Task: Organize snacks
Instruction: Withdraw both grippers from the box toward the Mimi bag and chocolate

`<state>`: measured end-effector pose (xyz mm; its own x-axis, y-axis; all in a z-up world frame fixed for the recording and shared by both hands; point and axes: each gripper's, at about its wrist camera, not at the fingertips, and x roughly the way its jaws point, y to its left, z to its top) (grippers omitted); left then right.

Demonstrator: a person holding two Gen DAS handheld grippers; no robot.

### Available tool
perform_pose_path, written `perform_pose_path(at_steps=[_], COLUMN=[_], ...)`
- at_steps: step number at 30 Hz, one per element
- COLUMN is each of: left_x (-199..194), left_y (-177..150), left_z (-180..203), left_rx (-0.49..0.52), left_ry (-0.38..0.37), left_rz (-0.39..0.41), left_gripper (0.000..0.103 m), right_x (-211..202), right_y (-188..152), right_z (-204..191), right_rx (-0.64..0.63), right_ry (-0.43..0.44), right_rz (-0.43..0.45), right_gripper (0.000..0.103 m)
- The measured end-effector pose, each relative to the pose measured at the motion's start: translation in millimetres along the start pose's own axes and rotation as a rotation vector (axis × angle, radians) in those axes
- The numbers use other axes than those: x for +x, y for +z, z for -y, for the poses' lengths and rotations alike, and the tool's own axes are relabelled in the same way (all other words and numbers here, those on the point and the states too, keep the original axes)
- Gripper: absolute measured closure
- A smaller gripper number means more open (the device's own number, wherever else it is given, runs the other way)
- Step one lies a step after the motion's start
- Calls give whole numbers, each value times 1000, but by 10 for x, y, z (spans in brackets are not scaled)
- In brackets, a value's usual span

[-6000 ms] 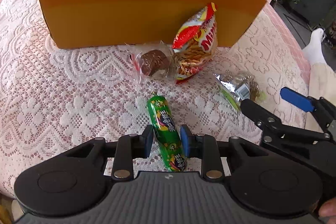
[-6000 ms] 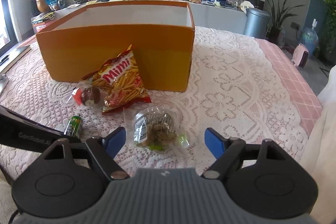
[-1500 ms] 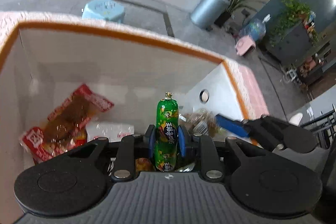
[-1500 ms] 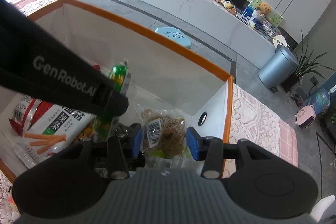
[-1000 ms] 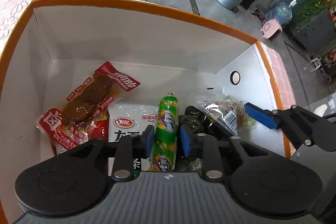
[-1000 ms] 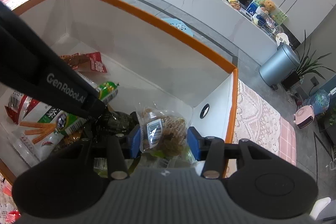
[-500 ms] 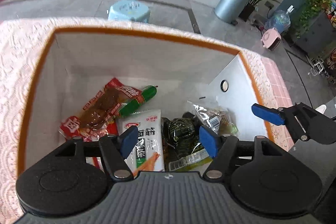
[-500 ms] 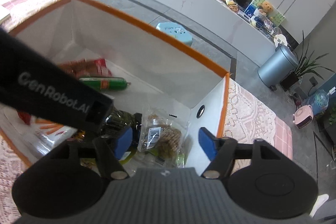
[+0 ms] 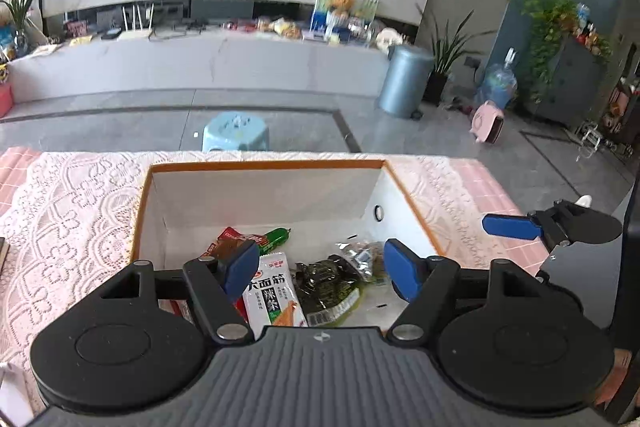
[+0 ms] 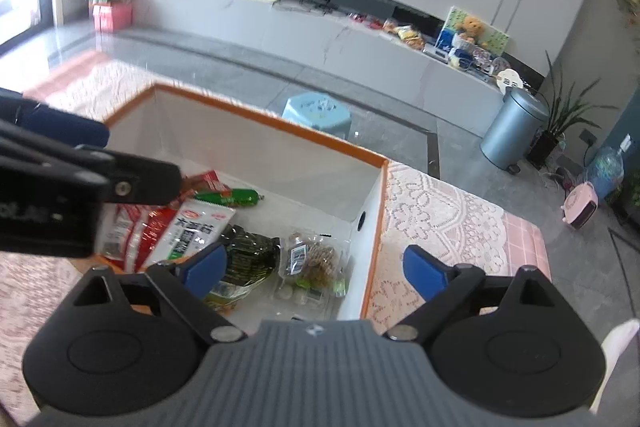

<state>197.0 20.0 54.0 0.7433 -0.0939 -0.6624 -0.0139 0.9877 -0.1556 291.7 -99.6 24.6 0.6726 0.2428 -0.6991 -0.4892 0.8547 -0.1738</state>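
Item: orange box, white inside, standing on a lace-covered counter.

Contents, all on the box floor:
- green sausage stick, lying flat toward the far wall
- red packet, beside the sausage
- white noodle-snack pack, centre
- dark green seaweed pack, touching the white pack
- clear bag of brown snacks, nearest the right wall with its round hole

Tongs: left tongs spread wide and empty, held above the box's near edge. Right tongs likewise spread and empty, above the box's right wall.

Step in hand: judged to be the interval after a drop, both tools free over the box.

Next move: neither view shows any snack outside the box, though the near counter is hidden behind the tool bodies. If more remain, each tool must clear the box wall and go down to the counter; otherwise the task looks close to done.

Surroundings: blue stool, grey bin, TV cabinet beyond. Each tool's arm crosses the other's view, a risk of collision when both work over 1 box.
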Motion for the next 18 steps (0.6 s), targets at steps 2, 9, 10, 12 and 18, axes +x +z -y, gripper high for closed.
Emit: perform_pose_path(at_steps=[2,9,10,12,18], left_x=[-136,-481,-517,-561,-652], left_y=[-49,-305,-352,-443,-739], left_z=[55,207,214,221,232], left_rx=[2,37,38,45,76], left_ry=[-8,-43,-56,-75,-75], left_rz=[19,89,95,104,100], left_gripper=[20,19,19,19,19], right_x=[-154,-751,-831,-959,-1224], right_y=[-62,-422,-486,-625,-1067], right_z=[39,60,52,41,-92], right_rx=[39,138,150,177,244], right_ry=[8,-18,-23,-28,-42], right_rz=[22,132,149,176,208], right_gripper=[8,4,4,4,4])
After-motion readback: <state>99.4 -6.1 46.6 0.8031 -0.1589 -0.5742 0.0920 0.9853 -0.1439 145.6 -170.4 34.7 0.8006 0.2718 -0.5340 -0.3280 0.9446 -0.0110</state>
